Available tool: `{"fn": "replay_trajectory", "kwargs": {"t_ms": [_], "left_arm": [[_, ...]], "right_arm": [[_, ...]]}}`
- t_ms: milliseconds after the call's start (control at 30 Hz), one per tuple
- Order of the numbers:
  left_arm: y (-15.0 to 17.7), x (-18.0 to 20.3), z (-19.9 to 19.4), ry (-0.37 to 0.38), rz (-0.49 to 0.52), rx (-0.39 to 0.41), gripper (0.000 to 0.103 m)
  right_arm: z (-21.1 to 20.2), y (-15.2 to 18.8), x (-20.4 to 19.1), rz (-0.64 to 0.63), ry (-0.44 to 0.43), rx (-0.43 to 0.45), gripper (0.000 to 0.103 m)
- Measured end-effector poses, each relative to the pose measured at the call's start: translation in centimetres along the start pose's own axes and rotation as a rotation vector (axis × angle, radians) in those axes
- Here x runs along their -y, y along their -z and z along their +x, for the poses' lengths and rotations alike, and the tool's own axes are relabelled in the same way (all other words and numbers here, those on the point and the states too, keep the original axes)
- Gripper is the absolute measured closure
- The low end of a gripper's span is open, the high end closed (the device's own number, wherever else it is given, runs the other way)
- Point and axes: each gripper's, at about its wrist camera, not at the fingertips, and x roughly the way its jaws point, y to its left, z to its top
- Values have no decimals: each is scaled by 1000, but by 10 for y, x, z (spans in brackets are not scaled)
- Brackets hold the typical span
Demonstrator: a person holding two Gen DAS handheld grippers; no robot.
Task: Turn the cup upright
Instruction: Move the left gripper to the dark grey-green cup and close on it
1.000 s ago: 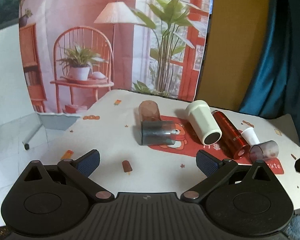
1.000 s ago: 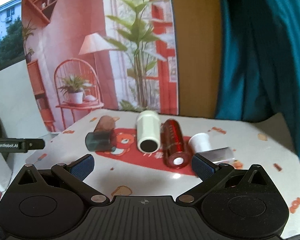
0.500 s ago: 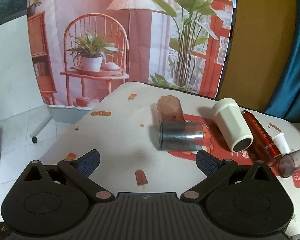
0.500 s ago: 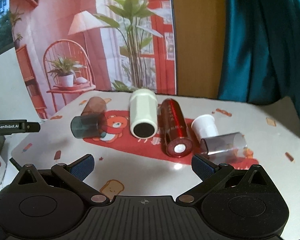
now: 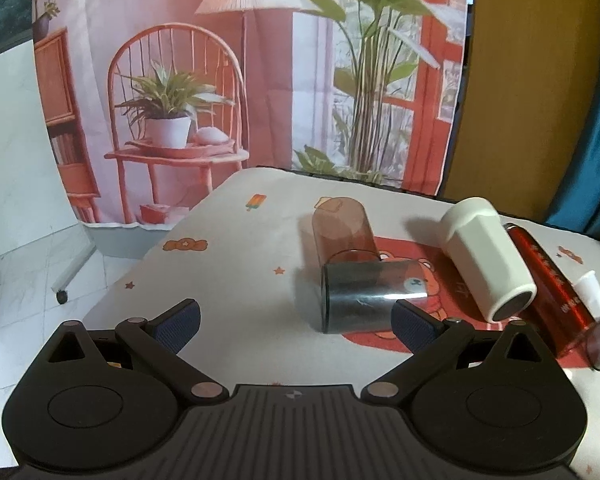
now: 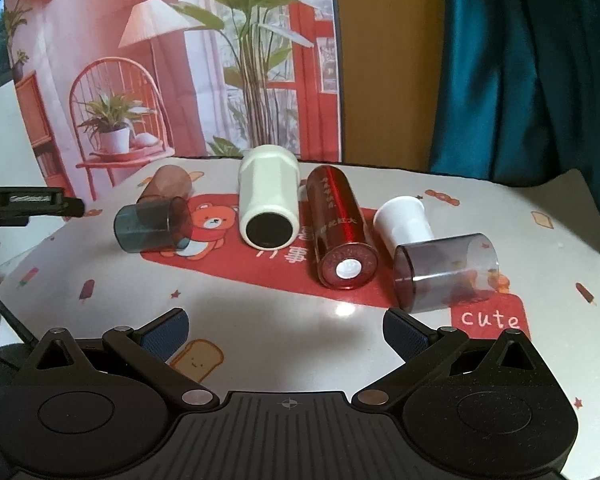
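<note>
Several cups lie on their sides on the table. A dark blue-grey clear cup (image 5: 364, 296) (image 6: 152, 226) lies crosswise, with a brown clear cup (image 5: 342, 232) (image 6: 166, 182) behind it. A cream cup (image 5: 486, 258) (image 6: 268, 200), a red metallic cup (image 6: 338, 228) (image 5: 548, 280), a small white cup (image 6: 404, 220) and a grey-purple clear cup (image 6: 446, 274) lie to the right. My left gripper (image 5: 296, 322) is open and empty, just short of the blue-grey cup. My right gripper (image 6: 286, 328) is open and empty, in front of the red cup.
The table (image 6: 260, 320) has a white cloth with a red bear mat (image 6: 236, 256). A printed backdrop (image 5: 260, 80) hangs behind it, a teal curtain (image 6: 520, 72) at right. The left gripper's tip (image 6: 32, 202) shows at the left of the right wrist view.
Both grippers have moved forward toward the cups, which appear larger and nearer. The left gripper has closed in on the blue-grey cup. No cup has moved.
</note>
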Motion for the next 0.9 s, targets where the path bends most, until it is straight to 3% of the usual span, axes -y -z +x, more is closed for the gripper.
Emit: {"fn": "replay_trajectory", "kwargs": {"t_ms": [100, 233, 333, 567, 700, 900], "left_arm": [[-6, 5, 16, 10, -9, -17, 1], [-15, 13, 35, 80, -33, -14, 2], [-24, 16, 54, 114, -83, -35, 11], [-37, 17, 103, 61, -86, -81, 24], [-33, 16, 112, 69, -79, -106, 26], [-27, 14, 110, 163, -119, -126, 28]], "right_arm": [[5, 1, 2, 7, 2, -17, 0], [10, 2, 2, 9, 5, -29, 0], [12, 3, 3, 10, 8, -32, 0], [16, 4, 6, 5, 9, -41, 0], [17, 5, 10, 19, 9, -47, 0], [19, 6, 12, 31, 7, -51, 0]]}}
